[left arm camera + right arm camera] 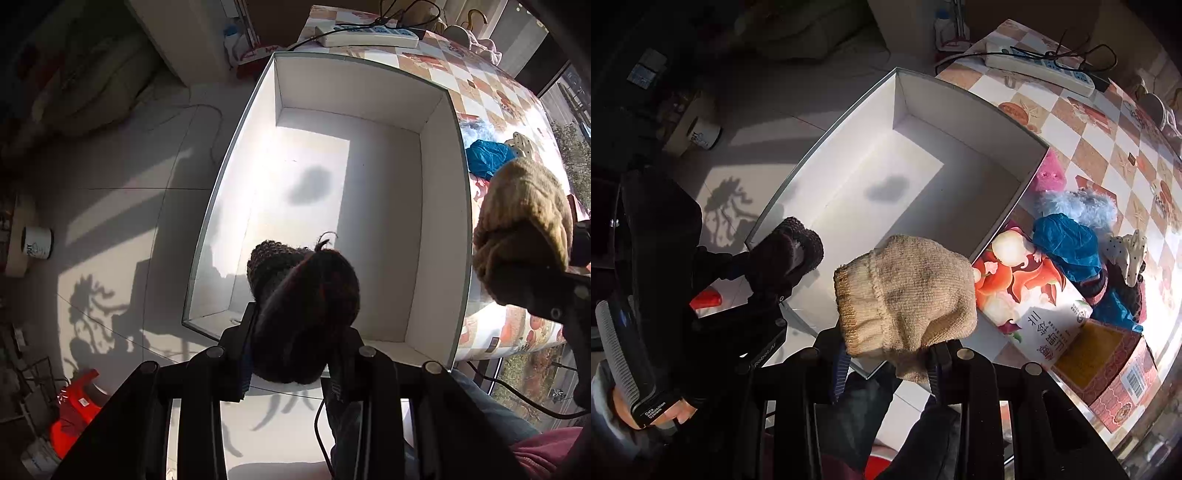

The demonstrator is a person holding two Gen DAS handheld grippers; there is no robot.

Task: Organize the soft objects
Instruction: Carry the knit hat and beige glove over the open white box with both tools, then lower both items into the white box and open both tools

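We are early in the sorting, as we judge it: the large white open cardboard box [439, 206] ahead of both sets of jaws has nothing on its floor but sunlight and a shadow, so nothing has been put away yet. Our left gripper [295, 343] is clenched on a dark brown knitted piece [303, 299], which bulges out past the jaws and hangs over the near end of the box. Our right gripper [890, 354] is clamped on a beige knitted glove-like piece [905, 291], cuff to the left of the jaws, held above the near right wall of the box. Both items look ready to be dropped in, which we take as the step in hand. Still left, beyond and to the right of the right jaws, is a heap on the chequered patterned counter [1082, 147]: a crumpled teal blue fabric [1067, 243], a pale blue fluffy item [1082, 203], a pink fuzzy item [1051, 173] against the box wall, and a cream spotted piece [1134, 254]. What the knitted pieces really are we cannot say; the dark one is in deep shadow and could be a glove or a hat. Both pairs of jaw tips are buried in the knit, and the far edge of the heap is washed out by glare.
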